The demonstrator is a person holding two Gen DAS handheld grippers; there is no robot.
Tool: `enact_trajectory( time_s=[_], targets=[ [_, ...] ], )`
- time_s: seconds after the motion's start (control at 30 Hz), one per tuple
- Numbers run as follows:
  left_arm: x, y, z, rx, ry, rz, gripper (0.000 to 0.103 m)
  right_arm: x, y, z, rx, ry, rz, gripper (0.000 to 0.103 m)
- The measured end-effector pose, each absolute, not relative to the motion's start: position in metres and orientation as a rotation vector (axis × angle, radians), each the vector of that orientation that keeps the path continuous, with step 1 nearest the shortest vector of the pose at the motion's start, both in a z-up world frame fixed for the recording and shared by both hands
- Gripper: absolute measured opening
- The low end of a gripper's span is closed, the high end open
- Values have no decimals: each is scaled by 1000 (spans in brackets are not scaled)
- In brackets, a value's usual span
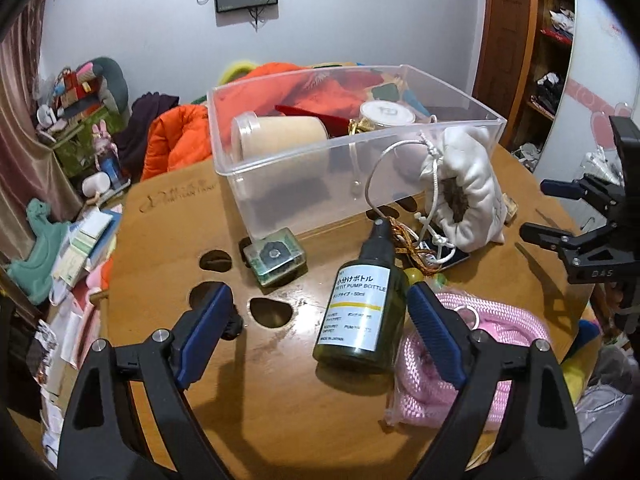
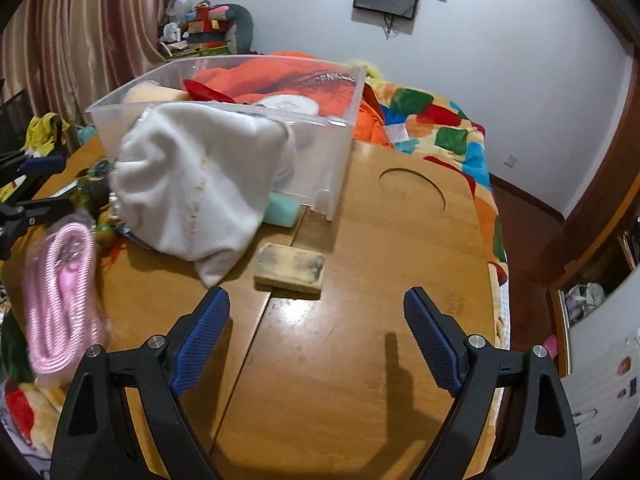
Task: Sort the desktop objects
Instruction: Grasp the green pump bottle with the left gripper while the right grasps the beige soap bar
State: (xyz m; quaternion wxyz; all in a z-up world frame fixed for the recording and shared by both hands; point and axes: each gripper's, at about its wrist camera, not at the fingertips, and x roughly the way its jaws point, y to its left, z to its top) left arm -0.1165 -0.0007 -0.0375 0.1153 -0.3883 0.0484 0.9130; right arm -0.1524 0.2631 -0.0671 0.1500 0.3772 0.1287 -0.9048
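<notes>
A clear plastic bin (image 1: pixel 280 184) stands on the wooden table (image 1: pixel 280 392), holding a beige jar (image 1: pixel 280 136) and a white round tin (image 1: pixel 386 114). A dark green pump bottle (image 1: pixel 360 308) lies just inside my open left gripper (image 1: pixel 320 312), near its right finger. A white drawstring pouch (image 1: pixel 468 188) leans by the bin, also in the right wrist view (image 2: pixel 192 184). A pink rope bundle (image 1: pixel 472 360) and a small green box (image 1: pixel 276 256) lie nearby. My right gripper (image 2: pixel 316 328) is open and empty, behind a tan block (image 2: pixel 290 266).
The right gripper shows at the left wrist view's right edge (image 1: pixel 560 216). A teal sponge (image 2: pixel 282 210) sits against the bin (image 2: pixel 224 120). The table has cut-out holes (image 1: pixel 270 312) and a round recess (image 2: pixel 412 196). A bed with orange and patterned blankets (image 2: pixel 432 120) lies behind.
</notes>
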Motion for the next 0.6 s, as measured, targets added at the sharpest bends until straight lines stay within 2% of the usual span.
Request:
enact_trajectory(
  time_s=[0.07,0.33,0.43,0.5,0.57,0.6],
  targets=[
    [-119,1,-40,-1151,127,2667,78,-157,264,-70,1092,355,-2603,77],
    [-126,4,-47,-1185,102,2658,66,-173,263,-75,1122,223,-2550,60],
    [-129,6,-50,-1203,95,2660,53,-174,261,-75,1113,210,-2534,51],
    [-129,8,-51,-1198,105,2676,51,-173,260,-75,1110,193,-2519,44],
    [-129,10,-51,-1191,106,2684,41,-173,260,-75,1108,179,-2504,42],
    [-129,10,-51,-1189,101,2685,41,-173,259,-75,1109,178,-2504,42]
  ],
)
